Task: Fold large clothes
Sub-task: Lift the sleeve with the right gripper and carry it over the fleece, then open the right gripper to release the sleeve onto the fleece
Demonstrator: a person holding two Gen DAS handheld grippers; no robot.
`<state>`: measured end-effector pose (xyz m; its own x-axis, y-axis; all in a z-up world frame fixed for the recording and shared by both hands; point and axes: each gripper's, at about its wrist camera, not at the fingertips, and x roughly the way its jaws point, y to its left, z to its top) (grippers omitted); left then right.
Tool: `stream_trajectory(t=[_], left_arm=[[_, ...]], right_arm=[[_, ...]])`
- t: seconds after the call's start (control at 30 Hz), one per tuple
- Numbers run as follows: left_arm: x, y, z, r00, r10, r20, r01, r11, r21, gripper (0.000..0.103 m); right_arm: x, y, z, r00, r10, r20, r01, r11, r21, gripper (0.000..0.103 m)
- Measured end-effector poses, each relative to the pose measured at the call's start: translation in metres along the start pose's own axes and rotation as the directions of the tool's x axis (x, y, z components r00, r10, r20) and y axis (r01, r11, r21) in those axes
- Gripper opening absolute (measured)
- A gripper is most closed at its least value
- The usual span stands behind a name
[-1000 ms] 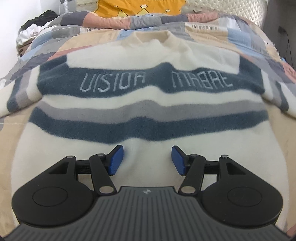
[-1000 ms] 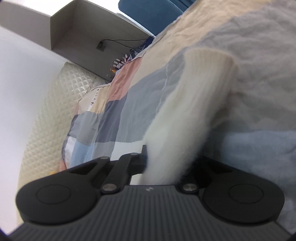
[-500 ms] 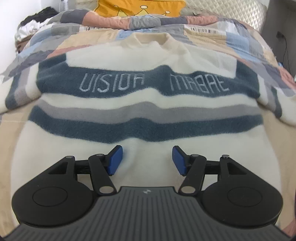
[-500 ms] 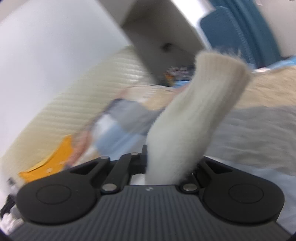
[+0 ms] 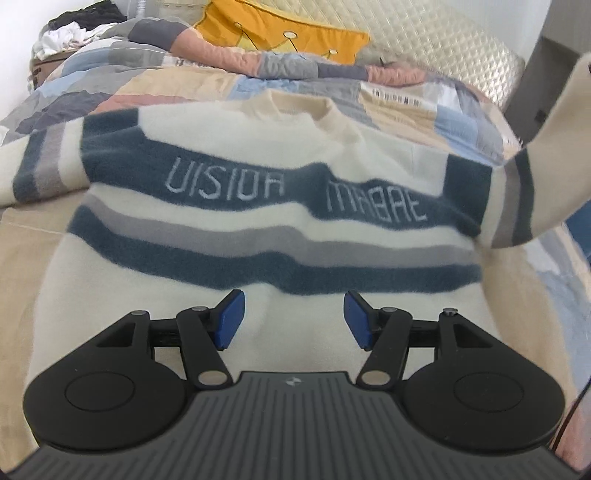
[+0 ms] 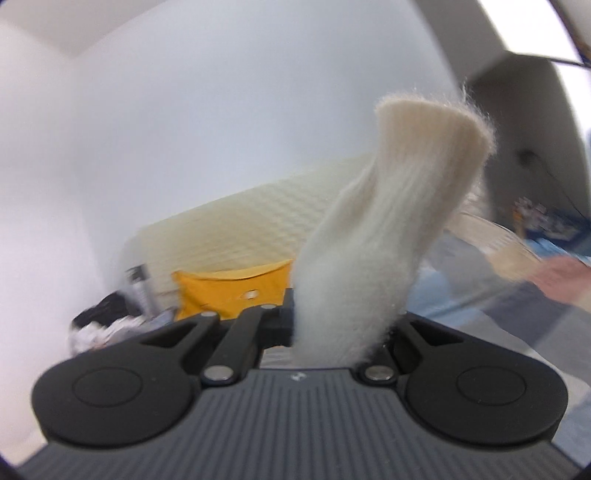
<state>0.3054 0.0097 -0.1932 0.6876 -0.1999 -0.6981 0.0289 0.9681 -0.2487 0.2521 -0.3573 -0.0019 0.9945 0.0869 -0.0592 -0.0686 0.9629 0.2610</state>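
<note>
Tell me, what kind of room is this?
Most likely a bedroom: a striped sweater lies spread on a patchwork quilt, with a yellow pillow against a padded headboard.

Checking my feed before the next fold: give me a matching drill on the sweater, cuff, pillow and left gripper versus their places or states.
Things:
1. sweater
2. cuff
3. pillow
4. left gripper

States:
A. open, holding nothing
B. at the headboard
C. spread flat on the quilt
D. pinched in the right gripper

Pairs: 1-C, 2-D, 3-B, 4-A
</note>
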Motion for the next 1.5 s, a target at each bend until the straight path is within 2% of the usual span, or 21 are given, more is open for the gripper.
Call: stream_trajectory(t=[0.2, 0.37, 0.47, 0.53, 0.6, 0.67, 0.8, 0.87, 0.97, 1.0, 1.03, 1.1, 1.2, 1.3, 1.33, 1.4, 1.5], left_arm=[[-0.030, 0.038, 0.013, 0.997, -0.032, 0.075, 0.042, 0.991, -0.128, 0.065], [-0.053, 0.076, 0.023, 0.988, -0.038, 0.147, 0.074, 0.966, -0.248, 0.065], [-0.063, 0.099, 0.028, 0.983, -0.041, 0.181, 0.097, 0.944, -0.315, 0.065], [-0.070, 0.113, 0.028, 0.976, -0.030, 0.218, 0.108, 0.928, -0.357, 0.065], [-0.078, 0.124, 0.027, 0.971, -0.023, 0.238, 0.116, 0.916, -0.383, 0.065], [-0.084, 0.132, 0.027, 0.965, -0.033, 0.261, 0.140, 0.905, -0.401, 0.065], [-0.086, 0.137, 0.029, 0.960, -0.053, 0.276, 0.162, 0.907, -0.389, 0.065], [-0.083, 0.137, 0.029, 0.962, -0.065, 0.267, 0.168, 0.909, -0.381, 0.065], [-0.076, 0.134, 0.027, 0.967, -0.076, 0.245, 0.166, 0.913, -0.372, 0.065], [-0.073, 0.132, 0.027, 0.969, -0.075, 0.235, 0.160, 0.917, -0.367, 0.065], [-0.069, 0.131, 0.027, 0.971, -0.075, 0.226, 0.156, 0.918, -0.364, 0.065], [-0.066, 0.127, 0.026, 0.973, -0.083, 0.215, 0.157, 0.920, -0.358, 0.065], [-0.066, 0.120, 0.025, 0.973, -0.087, 0.215, 0.157, 0.931, -0.330, 0.065], [-0.067, 0.112, 0.024, 0.973, -0.088, 0.213, 0.152, 0.940, -0.305, 0.065], [-0.067, 0.109, 0.023, 0.973, -0.092, 0.211, 0.153, 0.942, -0.298, 0.065], [-0.065, 0.102, 0.022, 0.976, -0.086, 0.199, 0.140, 0.952, -0.273, 0.065], [-0.063, 0.090, 0.018, 0.981, -0.083, 0.177, 0.125, 0.963, -0.240, 0.065]], right_arm=[[-0.011, 0.080, -0.011, 0.987, 0.147, -0.070, -0.154, 0.982, -0.106, 0.010], [-0.022, 0.134, -0.059, 0.958, 0.228, -0.173, -0.255, 0.955, -0.153, 0.011], [-0.026, 0.164, -0.101, 0.936, 0.242, -0.256, -0.297, 0.932, -0.207, 0.012], [-0.022, 0.173, -0.130, 0.907, 0.249, -0.340, -0.323, 0.929, -0.181, 0.012], [-0.017, 0.172, -0.160, 0.863, 0.265, -0.430, -0.335, 0.937, -0.096, 0.013], [-0.014, 0.178, -0.188, 0.827, 0.256, -0.501, -0.340, 0.937, -0.082, 0.013], [-0.004, 0.184, -0.225, 0.761, 0.221, -0.610, -0.333, 0.940, -0.074, 0.013], [-0.005, 0.193, -0.230, 0.739, 0.211, -0.639, -0.332, 0.940, -0.073, 0.014], [-0.009, 0.193, -0.230, 0.719, 0.202, -0.665, -0.340, 0.937, -0.083, 0.018], [-0.013, 0.191, -0.230, 0.714, 0.195, -0.672, -0.343, 0.935, -0.093, 0.030], [-0.021, 0.193, -0.231, 0.711, 0.191, -0.677, -0.350, 0.931, -0.105, 0.047], [-0.029, 0.195, -0.228, 0.711, 0.197, -0.675, -0.392, 0.908, -0.148, 0.061], [-0.058, 0.197, -0.220, 0.714, 0.207, -0.669, -0.458, 0.861, -0.222, 0.061], [-0.075, 0.191, -0.209, 0.693, 0.225, -0.685, -0.491, 0.843, -0.220, 0.061], [-0.082, 0.188, -0.204, 0.692, 0.231, -0.684, -0.499, 0.838, -0.222, 0.061], [-0.090, 0.180, -0.196, 0.708, 0.236, -0.665, -0.498, 0.835, -0.234, 0.061], [-0.101, 0.162, -0.186, 0.726, 0.253, -0.639, -0.471, 0.861, -0.195, 0.061]])
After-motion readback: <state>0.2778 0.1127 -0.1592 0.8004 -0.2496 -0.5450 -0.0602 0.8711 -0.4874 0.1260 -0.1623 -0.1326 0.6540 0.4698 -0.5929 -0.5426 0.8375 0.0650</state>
